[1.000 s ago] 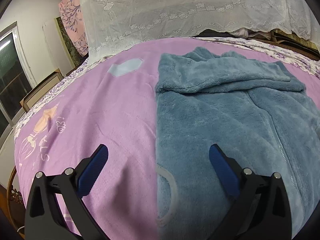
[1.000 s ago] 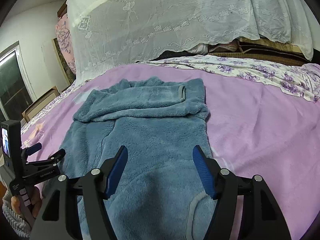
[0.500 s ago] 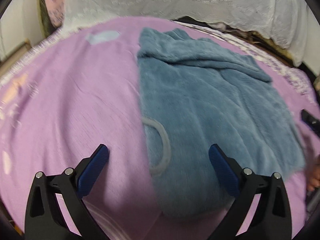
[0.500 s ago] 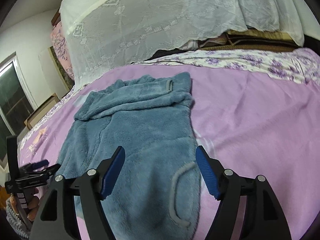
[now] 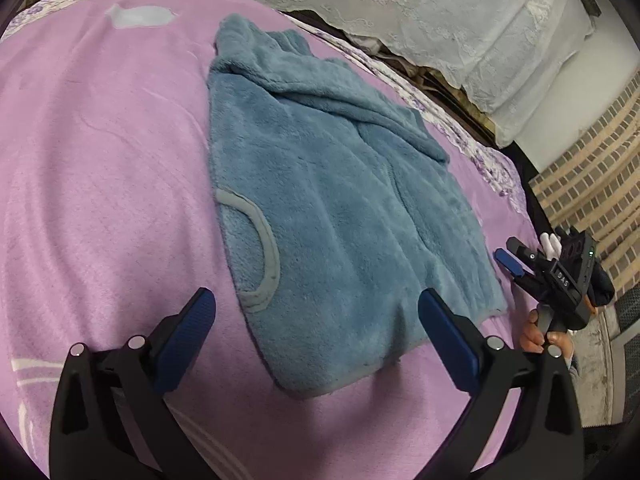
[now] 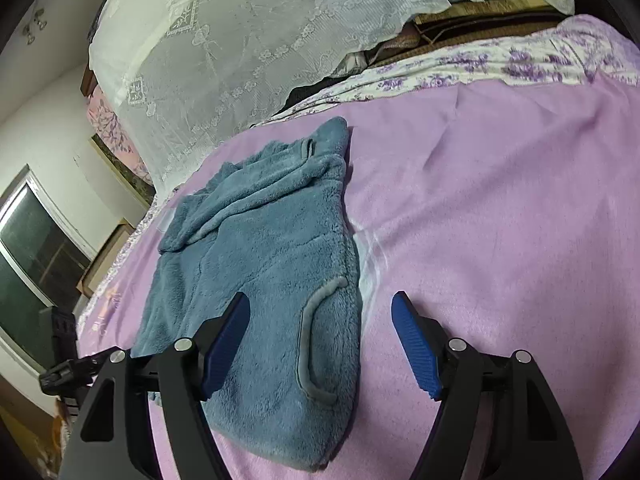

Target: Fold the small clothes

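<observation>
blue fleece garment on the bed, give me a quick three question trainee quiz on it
1. True or false: the blue fleece garment lies on the purple blanket.
2. Multiple choice: the grey-trimmed pocket in the right wrist view sits A) between the pads of the right hand-held gripper, B) under the lace cover, C) off the bed.
3. Fill in: the left hand-held gripper has its jaws ____ and grips nothing.

Key: 1 true. 2 A, though the pads stand apart from the fleece and do not press it. 3 open.
</observation>
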Tool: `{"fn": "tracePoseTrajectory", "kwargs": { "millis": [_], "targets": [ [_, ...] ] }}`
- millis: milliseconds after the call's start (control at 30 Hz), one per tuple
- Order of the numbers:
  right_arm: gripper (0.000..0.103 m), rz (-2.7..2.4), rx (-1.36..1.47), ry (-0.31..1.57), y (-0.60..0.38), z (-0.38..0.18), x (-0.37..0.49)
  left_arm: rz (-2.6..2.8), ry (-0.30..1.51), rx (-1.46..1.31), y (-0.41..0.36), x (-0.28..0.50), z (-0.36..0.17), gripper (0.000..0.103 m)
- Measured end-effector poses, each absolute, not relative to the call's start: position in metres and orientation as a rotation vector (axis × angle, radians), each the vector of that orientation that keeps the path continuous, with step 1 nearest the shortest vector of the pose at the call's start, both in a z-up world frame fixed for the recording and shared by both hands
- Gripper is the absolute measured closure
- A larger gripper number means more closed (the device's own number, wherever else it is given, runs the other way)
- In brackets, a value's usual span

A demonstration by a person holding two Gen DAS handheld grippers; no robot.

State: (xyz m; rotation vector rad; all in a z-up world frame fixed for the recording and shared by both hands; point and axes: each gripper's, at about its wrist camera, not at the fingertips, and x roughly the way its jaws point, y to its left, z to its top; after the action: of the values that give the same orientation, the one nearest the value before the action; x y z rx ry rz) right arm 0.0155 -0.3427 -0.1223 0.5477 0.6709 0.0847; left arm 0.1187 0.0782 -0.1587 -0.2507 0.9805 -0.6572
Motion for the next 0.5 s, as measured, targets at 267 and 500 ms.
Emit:
{"fn": "tracePoseTrajectory", "kwargs": {
  "millis": [267,500],
  "targets": [
    [0.029,0.136,0.551,0.691,-0.339,-0.125,0.016,-0.736,0.982,-0.245,0.062,0.115,-0.160,0.005],
    [0.032,0.141,0.562,0.718,-0.339,-0.129,0.016,-0.720,0.977,-0.285,0.068,0.116,-0.166,0.049]
  ]
}}
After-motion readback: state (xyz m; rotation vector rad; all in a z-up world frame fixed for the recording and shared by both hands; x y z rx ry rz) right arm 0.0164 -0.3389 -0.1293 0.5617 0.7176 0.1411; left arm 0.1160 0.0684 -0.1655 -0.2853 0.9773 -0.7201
